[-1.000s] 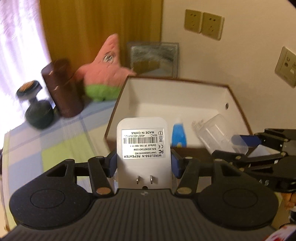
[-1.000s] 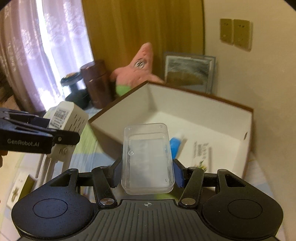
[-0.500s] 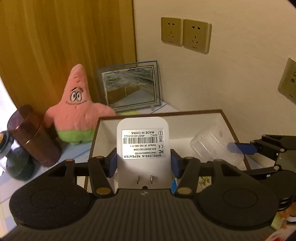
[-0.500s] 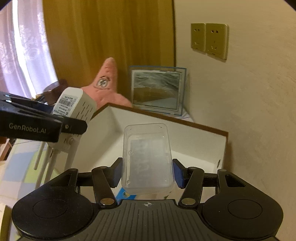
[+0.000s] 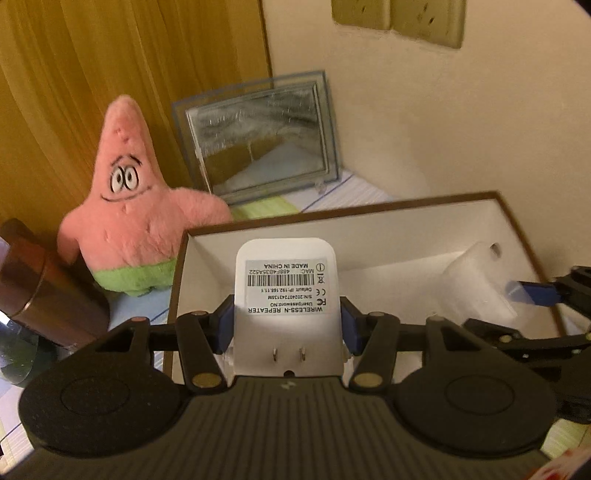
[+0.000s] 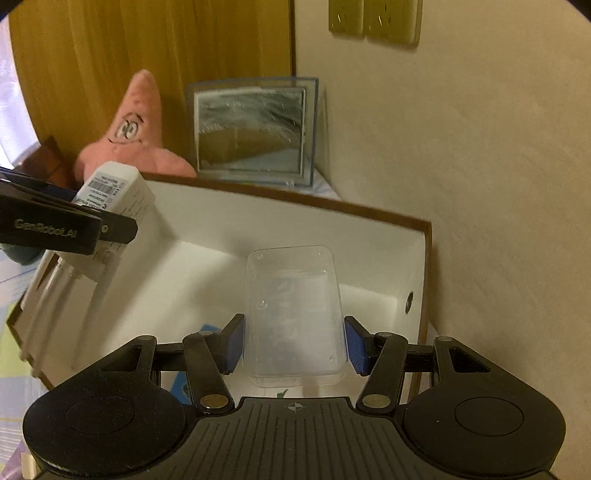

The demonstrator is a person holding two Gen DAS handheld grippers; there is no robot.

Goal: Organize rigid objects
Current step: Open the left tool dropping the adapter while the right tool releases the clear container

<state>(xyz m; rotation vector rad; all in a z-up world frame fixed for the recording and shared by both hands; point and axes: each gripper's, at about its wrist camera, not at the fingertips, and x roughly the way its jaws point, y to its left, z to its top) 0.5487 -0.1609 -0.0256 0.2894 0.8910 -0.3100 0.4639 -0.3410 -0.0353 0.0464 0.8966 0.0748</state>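
The brown-rimmed white box (image 6: pixel 424 258) sits against the right wall, its interior largely open. The left gripper (image 5: pixel 287 328) clamps a wireless repeater (image 5: pixel 286 295) over the box's left edge; the right gripper (image 6: pixel 294 343) pinches a clear plastic case (image 6: pixel 293 314) above its right half.

You're in a home, most likely a bedroom or living-room corner. Evidence: a pink starfish plush toy (image 5: pixel 127 206) stands against a mustard-yellow curtain (image 5: pixel 110 74); just right of it a framed picture (image 5: pixel 258 144) leans on the cream wall. Beige wall sockets (image 6: pixel 373 18) sit high on that wall. A dark brown cylindrical canister (image 5: pixel 40 284) stands at far left. The surface under them wears a pale checked cloth (image 5: pixel 266 210) in green, blue and white. Lace sheer curtain (image 6: pixel 16 103) shows at the left edge, daylight behind it.
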